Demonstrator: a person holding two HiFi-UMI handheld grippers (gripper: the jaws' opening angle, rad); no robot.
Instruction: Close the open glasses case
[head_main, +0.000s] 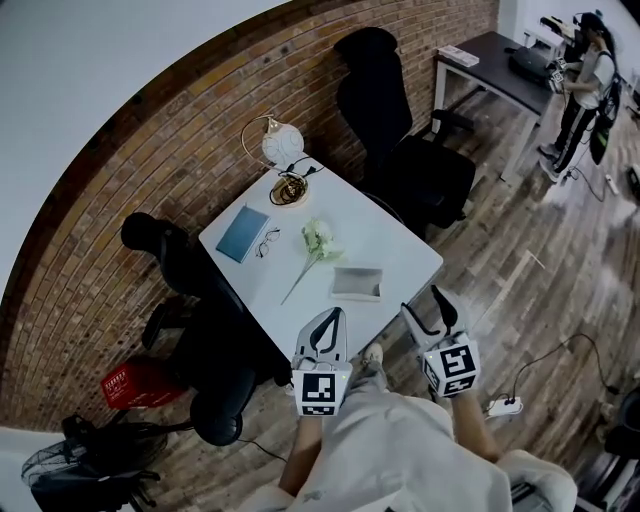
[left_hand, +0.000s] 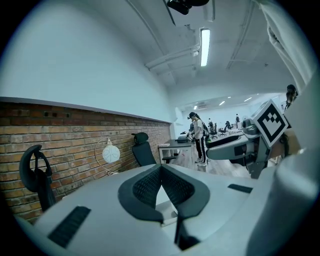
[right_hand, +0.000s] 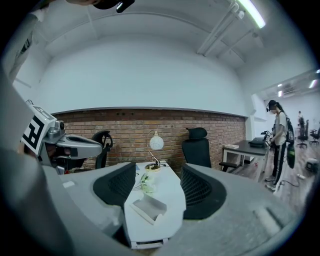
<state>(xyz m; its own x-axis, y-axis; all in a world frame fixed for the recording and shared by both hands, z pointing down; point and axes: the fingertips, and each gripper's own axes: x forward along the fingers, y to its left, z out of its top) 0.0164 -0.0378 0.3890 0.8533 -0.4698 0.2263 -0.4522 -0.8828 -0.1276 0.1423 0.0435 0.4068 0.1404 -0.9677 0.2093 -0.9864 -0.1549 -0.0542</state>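
Both held low in front of the torso, side by side, pointing forward. Left gripper (head_main: 334, 316): jaws closed, tips meeting, empty. Right gripper (head_main: 427, 304): jaws spread wide, gripping nothing. The two are apart and not touching, and the right one sits slightly further forward.
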